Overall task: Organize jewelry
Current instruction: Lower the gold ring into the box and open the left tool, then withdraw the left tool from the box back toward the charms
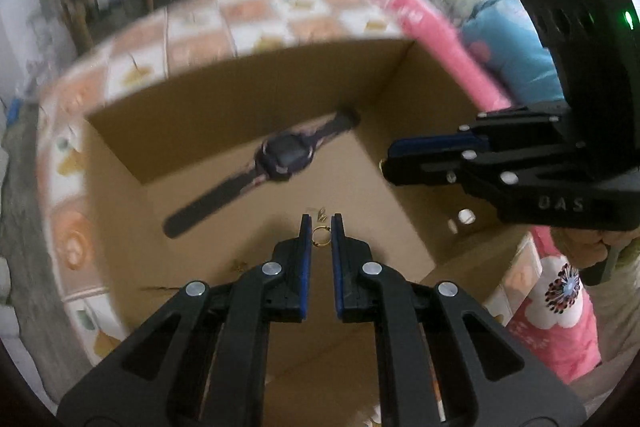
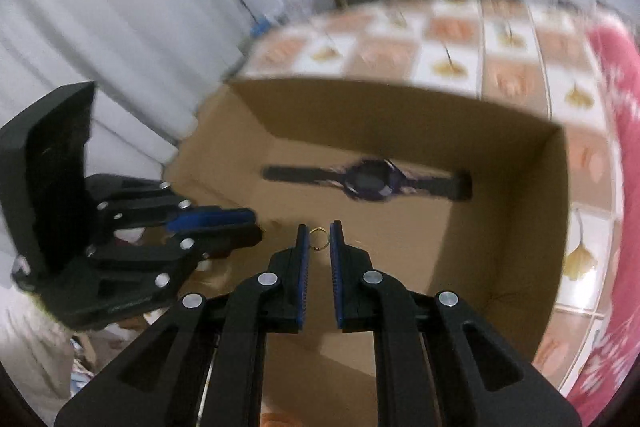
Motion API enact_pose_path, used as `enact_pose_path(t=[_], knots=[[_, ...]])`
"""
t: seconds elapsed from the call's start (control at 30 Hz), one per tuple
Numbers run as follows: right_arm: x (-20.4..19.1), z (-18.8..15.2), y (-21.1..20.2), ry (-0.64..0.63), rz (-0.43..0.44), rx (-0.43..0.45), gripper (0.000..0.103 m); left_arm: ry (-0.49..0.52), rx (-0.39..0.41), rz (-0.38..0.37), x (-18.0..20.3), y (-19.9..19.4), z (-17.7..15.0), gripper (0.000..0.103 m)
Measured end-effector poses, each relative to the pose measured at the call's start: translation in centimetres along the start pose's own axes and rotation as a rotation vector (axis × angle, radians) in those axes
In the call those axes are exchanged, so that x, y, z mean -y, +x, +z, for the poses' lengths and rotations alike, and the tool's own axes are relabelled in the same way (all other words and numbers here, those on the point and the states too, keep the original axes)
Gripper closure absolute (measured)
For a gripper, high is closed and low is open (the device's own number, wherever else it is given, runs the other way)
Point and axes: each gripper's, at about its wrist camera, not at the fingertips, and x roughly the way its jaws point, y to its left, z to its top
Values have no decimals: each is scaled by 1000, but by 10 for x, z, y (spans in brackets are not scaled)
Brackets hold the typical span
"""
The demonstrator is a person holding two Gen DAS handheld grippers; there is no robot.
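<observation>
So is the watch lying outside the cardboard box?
No, the watch lies flat on the floor of the cardboard box, with the brown walls standing up around it.

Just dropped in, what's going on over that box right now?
A person is sorting jewelry with two handheld grippers. The left gripper pinches a small gold ring, and the right gripper pinches a second gold ring. Both hang over an open cardboard box on a tiled cloth. A dark wristwatch already lies flat inside. The views are motion-blurred.
</observation>
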Motion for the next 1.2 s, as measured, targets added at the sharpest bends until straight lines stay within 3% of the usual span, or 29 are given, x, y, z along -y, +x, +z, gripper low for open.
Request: enact_pose_path(t=[0.17, 0.43, 0.73, 0.9, 1.13, 1.2], knots=[[18, 12, 37, 41, -34, -105, 92, -48, -127, -41, -8, 33, 2, 94], [21, 18, 70, 38, -73, -169, 92, -59, -194, -25, -8, 49, 3, 94], [28, 23, 78, 48, -107, -164, 91, -70, -204, 3, -10, 50, 1, 94], [28, 22, 74, 55, -114, -150, 75, -93, -213, 7, -9, 55, 4, 94], [18, 25, 51, 20, -124, -76, 70, -104, -190, 20, -13, 52, 7, 90], [17, 25, 33, 14, -111, -35, 68, -90, -150, 33, -11, 45, 8, 81]])
